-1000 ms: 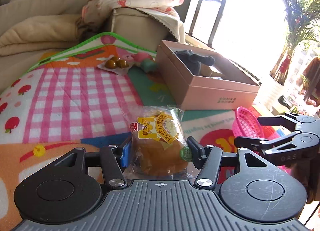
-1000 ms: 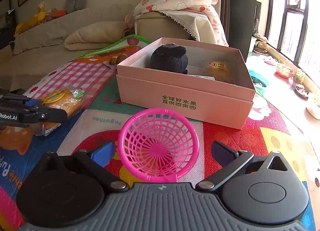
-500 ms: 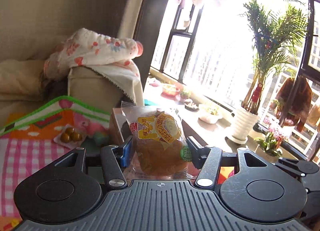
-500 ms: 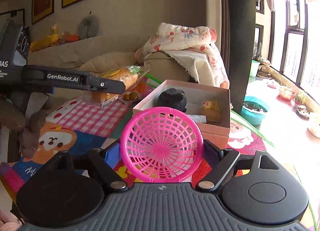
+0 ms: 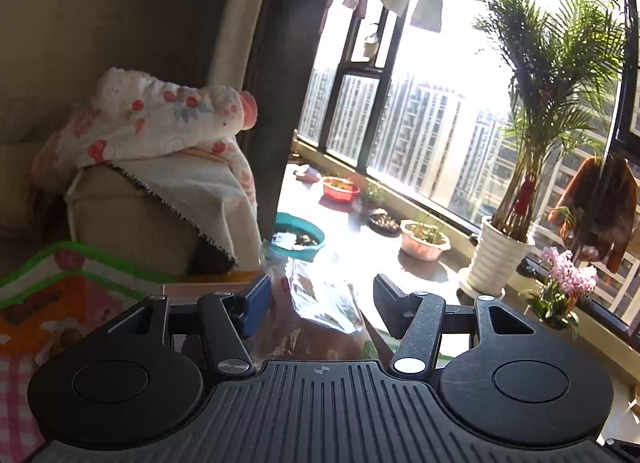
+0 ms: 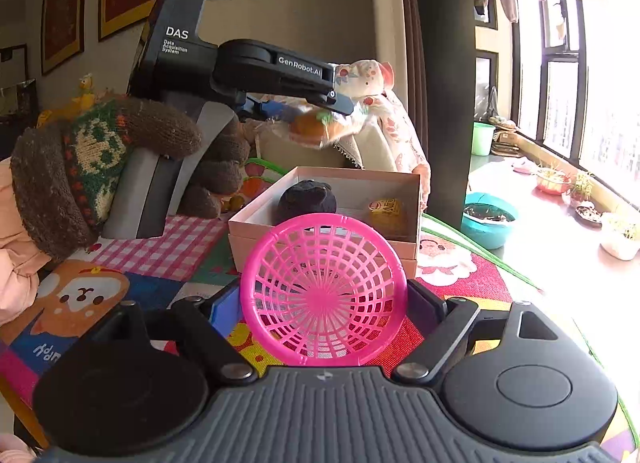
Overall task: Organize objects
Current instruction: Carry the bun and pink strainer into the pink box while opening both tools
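My left gripper (image 5: 320, 299) is open. The wrapped bread (image 5: 324, 299) has slipped low between its spread fingers and tilts downward. In the right wrist view the left gripper (image 6: 320, 111) hangs above the pink cardboard box (image 6: 320, 241), with the bread (image 6: 312, 129) just under its fingers. The box holds a dark plush toy (image 6: 306, 199) and another wrapped bread (image 6: 386, 211). My right gripper (image 6: 324, 303) is shut on a pink plastic basket (image 6: 324, 291), held tilted above the play mat.
The colourful play mat (image 6: 160, 255) covers the floor. A sofa arm with a floral blanket (image 5: 160, 131) stands behind the box. Basins (image 5: 298, 237) and potted plants (image 5: 508, 239) line the sunny window ledge at right.
My left gripper rose over the box and its fingers spread; the bread dropped lower between them. My right gripper lifted the basket a little and kept hold.
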`<action>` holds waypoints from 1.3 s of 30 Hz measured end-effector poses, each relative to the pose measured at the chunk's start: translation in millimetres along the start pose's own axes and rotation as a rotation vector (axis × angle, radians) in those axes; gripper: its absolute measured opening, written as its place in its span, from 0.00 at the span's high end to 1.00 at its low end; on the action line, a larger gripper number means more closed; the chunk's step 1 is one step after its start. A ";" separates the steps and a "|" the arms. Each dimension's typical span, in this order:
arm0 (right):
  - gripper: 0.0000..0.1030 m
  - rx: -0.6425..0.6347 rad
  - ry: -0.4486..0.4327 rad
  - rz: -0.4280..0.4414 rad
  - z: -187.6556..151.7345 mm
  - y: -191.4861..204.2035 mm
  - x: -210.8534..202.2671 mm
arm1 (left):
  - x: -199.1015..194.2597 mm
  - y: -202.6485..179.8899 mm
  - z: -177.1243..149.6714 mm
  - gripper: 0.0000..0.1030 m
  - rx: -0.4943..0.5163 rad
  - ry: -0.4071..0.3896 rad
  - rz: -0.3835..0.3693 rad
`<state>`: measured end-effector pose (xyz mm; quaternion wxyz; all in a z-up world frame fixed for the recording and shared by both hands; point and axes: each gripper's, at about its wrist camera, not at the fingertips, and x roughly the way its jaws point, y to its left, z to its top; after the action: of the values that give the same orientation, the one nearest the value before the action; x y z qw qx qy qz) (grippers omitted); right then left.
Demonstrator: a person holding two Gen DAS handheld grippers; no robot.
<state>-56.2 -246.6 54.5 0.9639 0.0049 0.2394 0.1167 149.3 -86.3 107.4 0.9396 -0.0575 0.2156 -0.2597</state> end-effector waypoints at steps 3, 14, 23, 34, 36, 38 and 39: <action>0.19 0.020 0.020 0.003 -1.4 -4.4 4.1 | -3.9 11.3 -8.0 0.40 -0.026 -0.016 0.016; 0.19 0.060 -0.003 0.013 84.1 -23.7 44.5 | -70.3 54.0 -57.8 0.40 -0.113 0.051 0.090; 0.19 0.324 0.157 -0.039 168.3 -78.3 189.8 | -94.5 83.1 -95.8 0.41 -0.176 0.080 0.033; 0.10 0.359 0.229 -0.096 148.9 -83.0 219.8 | -101.9 128.7 -114.1 0.41 -0.294 0.055 0.056; 0.10 0.290 0.225 -0.112 152.5 -66.6 215.4 | -100.2 132.3 -114.3 0.41 -0.293 0.044 0.077; 0.10 0.188 0.216 -0.117 159.8 -38.2 215.0 | -98.8 137.3 -110.9 0.41 -0.280 0.044 0.105; 0.10 0.136 0.213 -0.107 163.9 -20.7 216.2 | -97.5 140.6 -106.8 0.41 -0.271 0.047 0.125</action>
<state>209.8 -210.0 98.7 0.9353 0.0451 0.3478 0.0483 92.7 84.8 16.9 0.9322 -0.1641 0.2738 -0.1707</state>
